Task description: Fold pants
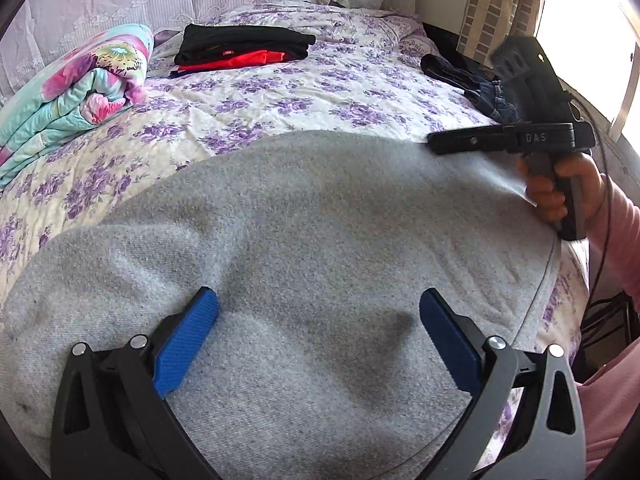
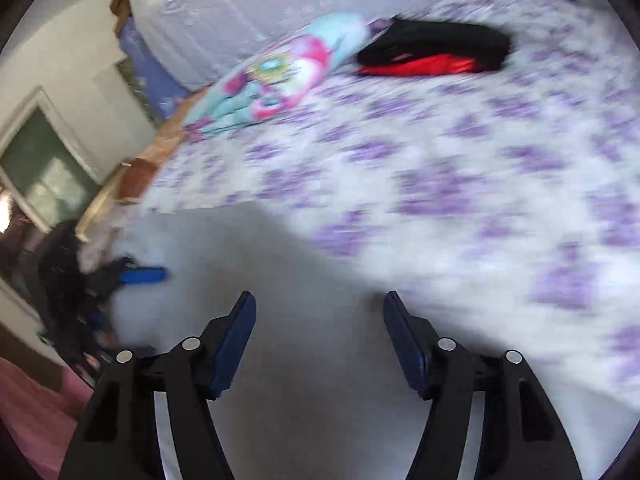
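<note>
Grey pants (image 1: 304, 240) lie spread on the bed (image 1: 320, 92), seemingly mid-fold. Left hand-held gripper (image 1: 318, 316) and right hand-held gripper (image 2: 320, 316) hover over them, both wide open, holding nothing. Next, probably: pinch an edge and fold over.

A bed (image 1: 340, 92) with a purple-flowered sheet fills the room. Near its head lies a folded stack of black and red clothes (image 1: 244, 50), with a rolled floral quilt (image 1: 76, 88) just beside it. A dark heap of clothing (image 1: 472, 80) sits at the bed's far edge.
</note>
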`<state>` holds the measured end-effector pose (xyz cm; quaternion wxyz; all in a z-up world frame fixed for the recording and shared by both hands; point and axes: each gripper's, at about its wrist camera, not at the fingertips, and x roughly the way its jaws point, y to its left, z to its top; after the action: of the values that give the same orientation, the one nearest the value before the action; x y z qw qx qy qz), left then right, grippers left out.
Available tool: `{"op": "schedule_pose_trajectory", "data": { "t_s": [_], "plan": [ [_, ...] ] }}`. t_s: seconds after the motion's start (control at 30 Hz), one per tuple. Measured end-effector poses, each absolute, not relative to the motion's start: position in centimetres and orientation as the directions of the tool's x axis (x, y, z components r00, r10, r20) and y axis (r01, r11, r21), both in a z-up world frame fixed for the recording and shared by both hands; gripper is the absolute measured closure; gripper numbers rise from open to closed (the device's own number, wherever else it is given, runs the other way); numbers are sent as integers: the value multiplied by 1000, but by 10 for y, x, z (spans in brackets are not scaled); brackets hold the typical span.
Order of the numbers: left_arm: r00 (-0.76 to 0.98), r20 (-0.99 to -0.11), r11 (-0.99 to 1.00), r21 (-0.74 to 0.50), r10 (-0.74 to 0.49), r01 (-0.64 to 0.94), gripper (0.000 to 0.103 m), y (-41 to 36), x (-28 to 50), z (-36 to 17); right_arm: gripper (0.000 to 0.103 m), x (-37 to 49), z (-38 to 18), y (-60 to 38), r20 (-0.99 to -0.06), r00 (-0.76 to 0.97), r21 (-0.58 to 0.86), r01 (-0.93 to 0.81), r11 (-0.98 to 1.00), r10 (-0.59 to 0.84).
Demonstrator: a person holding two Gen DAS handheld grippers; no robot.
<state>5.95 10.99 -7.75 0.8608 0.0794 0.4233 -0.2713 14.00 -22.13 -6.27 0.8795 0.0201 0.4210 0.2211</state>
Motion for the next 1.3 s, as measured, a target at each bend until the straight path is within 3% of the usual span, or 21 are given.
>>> {"op": "schedule_pose_trajectory", "data": {
  "t_s": [0.07, 0.1, 0.17, 0.2, 0.37, 0.47, 0.53, 0.57, 0.6, 0.63, 0.67, 0.73, 0.83, 0.87, 0.9, 0.97, 1.07, 1.2, 1.3],
  "plan": [
    [497, -772, 841, -88, -396, 534, 4, 109, 59, -78, 30, 137, -65, -266, -753, 648, 6, -171, 985, 117],
    [497, -773, 841, -87, -395, 534, 4, 109, 59, -78, 30, 131, -60, -297, -747, 660, 17, -92, 996, 74],
    [498, -773, 841, -86, -394, 534, 4, 109, 59, -77, 30, 108, -44, -344, -703, 686, 225, -36, 974, 188],
    [498, -772, 841, -87, -395, 533, 4, 109, 60, -77, 30, 86, -30, -366, -629, 730, 345, -46, 937, 267],
    [503, -778, 843, -62, -376, 534, 4, 106, 59, -78, 30, 21, -2, -389, -423, 788, 529, -187, 828, 448],
    [517, -784, 845, -16, -343, 535, 4, 101, 57, -80, 30, 11, -22, -376, -460, 684, 553, -278, 786, 566],
    [520, -784, 845, -11, -340, 535, 4, 102, 57, -80, 31, 17, -43, -374, -581, 663, 442, -231, 867, 473],
    [518, -782, 844, -18, -345, 535, 4, 103, 57, -79, 38, 22, -54, -382, -614, 672, 391, -198, 899, 415],
    [516, -781, 844, -26, -352, 536, 4, 104, 57, -79, 61, 31, -69, -395, -623, 673, 384, -179, 906, 398],
    [515, -780, 844, -29, -354, 536, 4, 104, 58, -79, 75, 40, -80, -410, -602, 687, 416, -166, 894, 407],
    [516, -780, 844, -27, -353, 536, 4, 104, 57, -79, 103, 46, -90, -430, -574, 700, 479, -133, 867, 425],
    [521, -780, 843, -16, -346, 537, 4, 103, 56, -80, 103, 50, -104, -452, -482, 705, 629, -135, 765, 521],
    [527, -780, 845, -3, -336, 535, 4, 101, 55, -81, 100, 38, -96, -440, -487, 728, 589, -134, 797, 482],
    [527, -780, 845, -4, -337, 534, 4, 102, 55, -81, 92, 32, -88, -433, -490, 739, 576, -123, 808, 462],
    [526, -780, 845, -6, -338, 534, 4, 102, 56, -81, 65, 22, -77, -422, -475, 754, 569, -130, 812, 454],
    [526, -780, 845, -7, -339, 534, 4, 102, 56, -81, 42, 2, -56, -398, -401, 773, 553, -223, 803, 491],
    [531, -784, 848, 10, -322, 530, 4, 100, 55, -81, 43, -14, -46, -349, -383, 728, 505, -350, 789, 568],
    [562, -794, 865, 94, -234, 493, 4, 91, 51, -83, 42, 7, -94, -303, -633, 635, 384, -237, 892, 442],
    [569, -803, 871, 141, -178, 471, 4, 91, 41, -82, 42, 1, -101, -291, -619, 682, 297, -257, 919, 391]
  ]
}}
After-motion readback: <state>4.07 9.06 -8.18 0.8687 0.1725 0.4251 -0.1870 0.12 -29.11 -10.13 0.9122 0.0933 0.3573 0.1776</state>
